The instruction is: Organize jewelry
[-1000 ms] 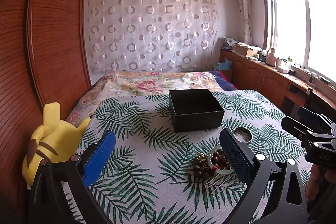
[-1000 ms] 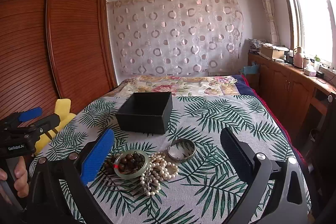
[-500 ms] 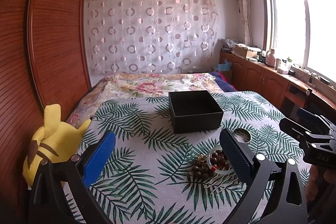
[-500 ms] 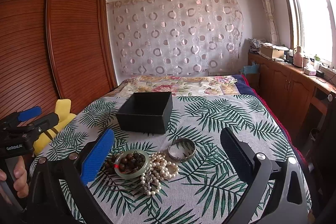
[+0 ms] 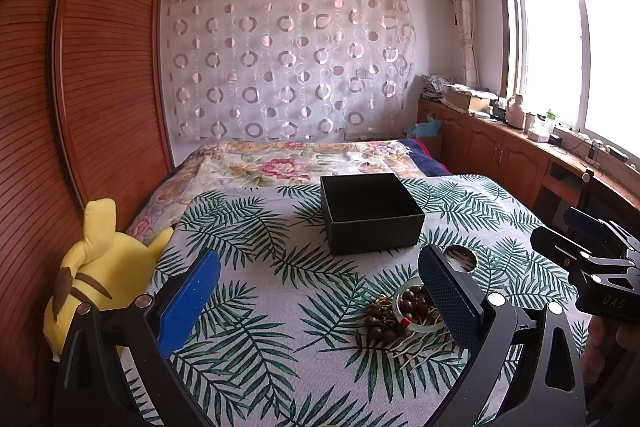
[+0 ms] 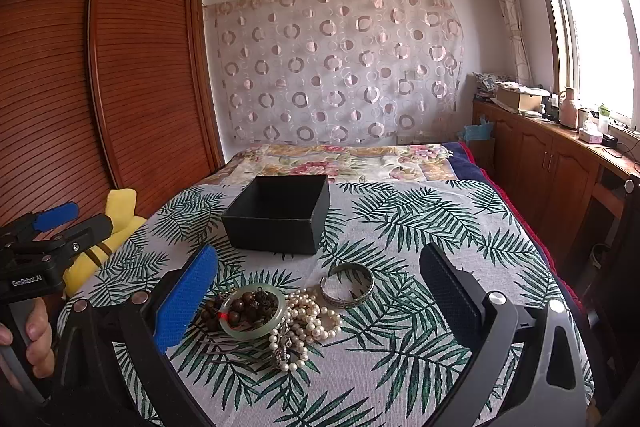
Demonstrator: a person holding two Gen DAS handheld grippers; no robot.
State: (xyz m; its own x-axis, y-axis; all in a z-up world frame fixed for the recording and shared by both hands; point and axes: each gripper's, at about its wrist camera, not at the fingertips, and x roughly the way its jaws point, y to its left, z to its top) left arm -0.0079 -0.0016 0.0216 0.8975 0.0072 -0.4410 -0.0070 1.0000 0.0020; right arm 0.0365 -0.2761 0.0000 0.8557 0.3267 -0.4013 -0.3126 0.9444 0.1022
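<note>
None stored: black box (image 6: 280, 215) looks empty.
Left to move: bangle (image 6: 347, 285), pearls (image 6: 308, 323), beads (image 6: 248, 309), all near box.
Left gripper (image 5: 320, 303): released.
Right gripper (image 6: 320, 303): released.

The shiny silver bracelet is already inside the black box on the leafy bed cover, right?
No. The silver metal bangle lies on the palm-leaf bed cover, in front of the open black square box, beside the white pearl necklace. The right wrist view shows this.
</note>
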